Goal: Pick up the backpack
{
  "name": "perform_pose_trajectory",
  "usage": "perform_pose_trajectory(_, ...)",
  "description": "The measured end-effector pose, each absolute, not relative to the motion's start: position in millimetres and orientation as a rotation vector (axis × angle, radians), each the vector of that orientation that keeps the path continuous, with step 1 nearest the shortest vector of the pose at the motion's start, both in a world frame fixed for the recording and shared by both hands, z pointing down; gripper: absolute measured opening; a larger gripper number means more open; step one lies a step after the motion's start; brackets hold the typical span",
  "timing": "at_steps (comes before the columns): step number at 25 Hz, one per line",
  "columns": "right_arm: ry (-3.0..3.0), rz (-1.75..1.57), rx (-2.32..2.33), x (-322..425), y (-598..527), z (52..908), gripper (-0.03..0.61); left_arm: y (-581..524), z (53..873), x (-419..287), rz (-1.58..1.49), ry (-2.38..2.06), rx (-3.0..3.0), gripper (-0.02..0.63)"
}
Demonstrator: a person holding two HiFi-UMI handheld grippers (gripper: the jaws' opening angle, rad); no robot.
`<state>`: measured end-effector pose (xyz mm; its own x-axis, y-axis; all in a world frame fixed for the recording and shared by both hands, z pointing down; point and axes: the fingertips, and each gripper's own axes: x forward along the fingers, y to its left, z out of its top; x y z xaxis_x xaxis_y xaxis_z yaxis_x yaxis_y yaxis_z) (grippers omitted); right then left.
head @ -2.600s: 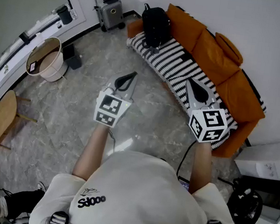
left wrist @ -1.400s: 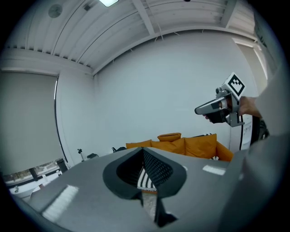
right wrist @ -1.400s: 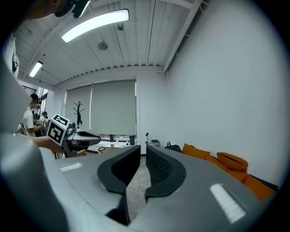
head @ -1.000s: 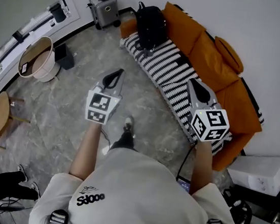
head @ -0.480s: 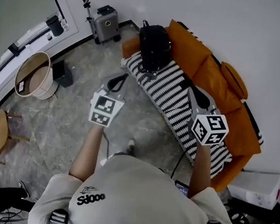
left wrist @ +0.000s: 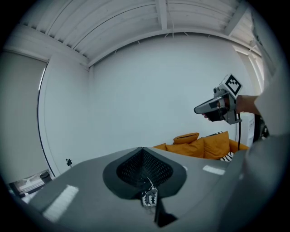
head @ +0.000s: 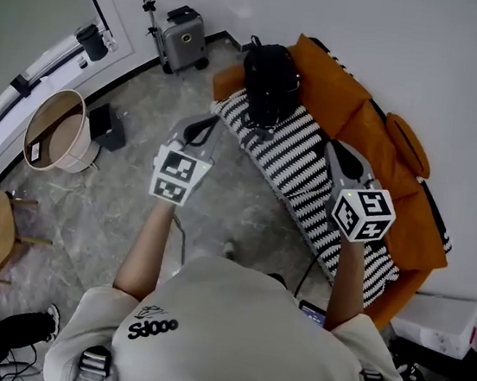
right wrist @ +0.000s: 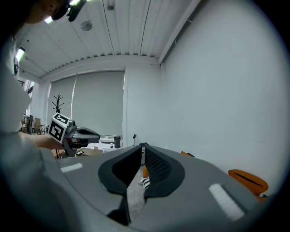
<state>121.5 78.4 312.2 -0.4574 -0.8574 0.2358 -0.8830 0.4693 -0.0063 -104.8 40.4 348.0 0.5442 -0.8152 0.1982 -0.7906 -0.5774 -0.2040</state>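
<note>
**Q:** Where is the backpack (head: 270,83)?

**A:** It is at the end of the orange sofa (head: 365,119) that lies toward the upper left in the head view. It rests on the striped throw (head: 298,171). Its long axis appears roughly upright, leaning on the back cushion.

**Q:** Bearing from the grippers?

**A:** It is ahead of both and between their two lines. From the left gripper (head: 201,128) it lies forward and to the right. From the right gripper (head: 339,151) it lies forward and to the left. The left gripper appears slightly nearer.

**Q:** Jaw condition?

**A:** Each pair is closed tip to tip and holds nothing. Judgement: the jaws must open before any grasp, and neither gripper is near the backpack yet
</note>
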Motion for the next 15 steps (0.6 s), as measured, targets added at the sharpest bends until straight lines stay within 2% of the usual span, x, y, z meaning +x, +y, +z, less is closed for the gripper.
perform_pose_trajectory(15, -2.499, 0.169, 1.493, 108, 19, 314, 0.037, -22, 358, -122, -0.432, 1.43, -2.7, 0.011)
